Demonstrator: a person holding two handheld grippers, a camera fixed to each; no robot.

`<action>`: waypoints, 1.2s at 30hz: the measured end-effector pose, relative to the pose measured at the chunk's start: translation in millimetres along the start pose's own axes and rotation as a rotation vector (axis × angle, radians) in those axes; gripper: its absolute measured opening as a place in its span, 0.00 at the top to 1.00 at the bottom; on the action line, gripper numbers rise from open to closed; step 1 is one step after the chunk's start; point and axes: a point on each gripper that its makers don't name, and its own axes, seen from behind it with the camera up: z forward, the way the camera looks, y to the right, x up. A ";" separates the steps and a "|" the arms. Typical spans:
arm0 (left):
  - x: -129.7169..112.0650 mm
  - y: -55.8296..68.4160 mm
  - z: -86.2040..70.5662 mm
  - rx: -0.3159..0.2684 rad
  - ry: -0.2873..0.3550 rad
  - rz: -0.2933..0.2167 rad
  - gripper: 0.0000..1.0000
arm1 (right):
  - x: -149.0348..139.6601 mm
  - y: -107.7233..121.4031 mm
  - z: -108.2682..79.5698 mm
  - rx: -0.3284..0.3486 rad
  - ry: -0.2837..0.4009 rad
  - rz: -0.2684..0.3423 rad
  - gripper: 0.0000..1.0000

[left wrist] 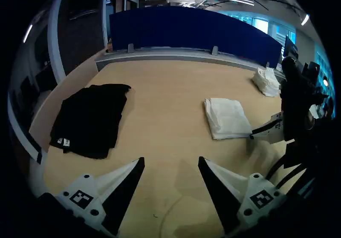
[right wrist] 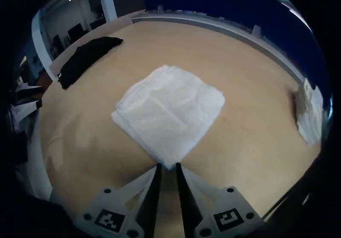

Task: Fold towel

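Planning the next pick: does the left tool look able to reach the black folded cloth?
Probably yes: the left tool is open and empty, and only bare wooden table lies between it and the black folded cloth.

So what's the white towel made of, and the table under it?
The white towel looks like soft cotton terry: its surface is nubbly and matte, with thick folded layers. The table seems to be wood or a wood-look laminate: pale tan, smooth, with a faint sheen.
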 end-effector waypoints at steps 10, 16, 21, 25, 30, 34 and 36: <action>-1.2 0.2 1.2 0.000 -0.002 0.004 0.06 | -1.6 -1.6 5.4 0.003 -0.003 0.005 0.81; -1.3 -0.5 2.0 0.000 -0.002 0.004 0.06 | -1.5 0.5 6.3 -0.002 0.004 0.025 0.96; -0.8 -0.5 2.2 0.000 -0.003 0.007 0.07 | -1.4 1.4 5.3 -0.008 0.008 0.021 0.98; 0.8 0.8 1.6 -0.002 -0.002 0.009 0.06 | 0.5 0.9 3.1 -0.011 0.014 0.006 0.98; 1.2 2.2 1.9 -0.004 -0.001 0.011 0.06 | 8.2 1.8 -0.9 -0.013 0.033 -0.001 0.98; 1.6 2.2 1.7 -0.004 0.000 0.014 0.06 | 18.1 3.4 -6.7 -0.016 0.054 -0.003 0.98; 2.2 1.9 1.4 -0.004 0.002 0.014 0.07 | 24.7 4.4 -11.3 -0.019 0.070 -0.007 0.98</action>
